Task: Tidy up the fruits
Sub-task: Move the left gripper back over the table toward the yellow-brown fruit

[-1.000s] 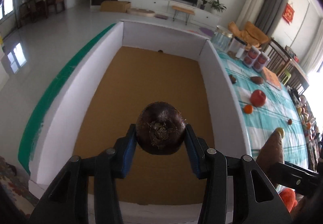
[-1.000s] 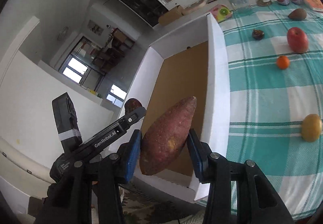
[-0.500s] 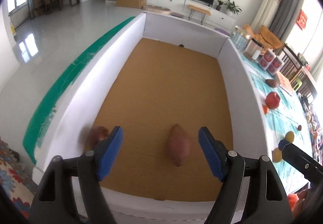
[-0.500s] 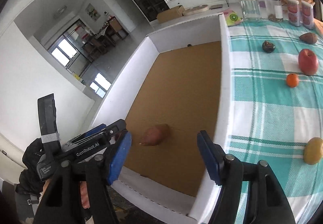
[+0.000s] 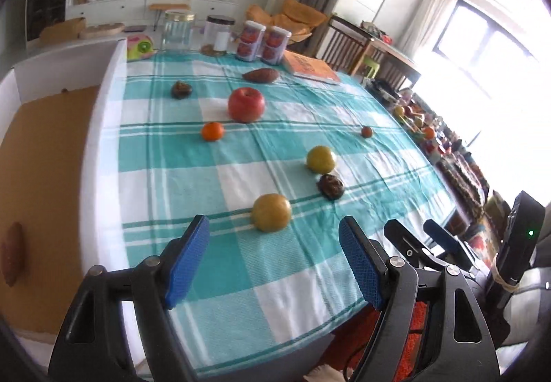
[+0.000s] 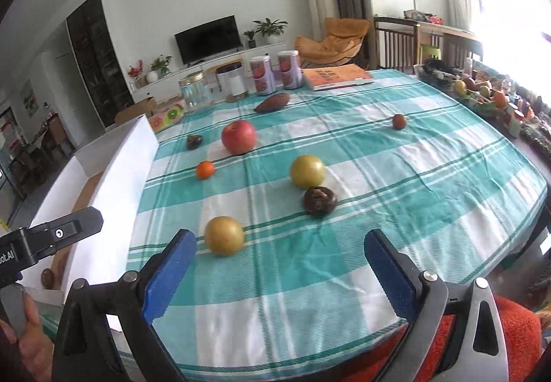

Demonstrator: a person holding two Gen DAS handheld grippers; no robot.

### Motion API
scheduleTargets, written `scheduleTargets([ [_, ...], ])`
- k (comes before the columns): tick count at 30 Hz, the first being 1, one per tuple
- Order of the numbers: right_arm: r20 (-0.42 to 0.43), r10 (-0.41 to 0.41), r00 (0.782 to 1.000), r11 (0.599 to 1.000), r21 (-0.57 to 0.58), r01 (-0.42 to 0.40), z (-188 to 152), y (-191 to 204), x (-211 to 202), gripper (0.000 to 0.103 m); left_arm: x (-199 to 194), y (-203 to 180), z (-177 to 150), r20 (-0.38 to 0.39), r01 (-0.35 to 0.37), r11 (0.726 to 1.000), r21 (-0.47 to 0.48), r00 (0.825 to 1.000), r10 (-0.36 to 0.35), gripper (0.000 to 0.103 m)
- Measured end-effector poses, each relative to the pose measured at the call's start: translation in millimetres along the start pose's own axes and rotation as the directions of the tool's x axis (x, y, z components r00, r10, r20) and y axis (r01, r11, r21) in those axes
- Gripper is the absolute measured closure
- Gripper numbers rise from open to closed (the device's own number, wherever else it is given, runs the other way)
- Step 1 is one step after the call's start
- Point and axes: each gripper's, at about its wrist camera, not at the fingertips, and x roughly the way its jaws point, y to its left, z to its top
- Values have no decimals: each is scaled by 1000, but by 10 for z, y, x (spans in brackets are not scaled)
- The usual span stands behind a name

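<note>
At nine o'clock from my left gripper [image 5: 273, 261] lay the white-walled box [image 5: 100, 127], a sweet potato [image 5: 12, 258] resting on its cardboard floor, dropped there, I judged, to keep sorted produce off the surface. Both pairs of jaws had just been opening and stood spread with nothing between them, so I read them as ready for the next pick. At twelve o'clock, just beyond the left jaws, sat a yellow fruit [image 5: 271, 212] on the checked cloth [image 5: 172, 155]. Farther out at one o'clock were a second yellow fruit [image 5: 321, 159] and a dark round fruit [image 5: 330, 186], nearly touching. My right gripper [image 6: 279, 273] hovered empty at the cloth's near edge.
</note>
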Motion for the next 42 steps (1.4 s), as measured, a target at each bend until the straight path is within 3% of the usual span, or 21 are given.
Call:
scheduleTargets([
  [5,-14,-1,1000,992,125,3,-131,-430,105,5,137,-365,-214,-53,9,998,63,999,-5,24],
  [11,-20,33,999,976,217,-28,-207,-607,123,5,314,-321,-316,-90,-50,998,39,994,54,24],
  [20,-47,51,998,969,245,-38,-235,-633,184,4,620,-147,-425,-145,-117,993,7,982,117,24],
  [42,-36,63,997,962,269,-51,-224,-663,185,4,839,-46,-546,-175,-150,988,20,973,151,24],
])
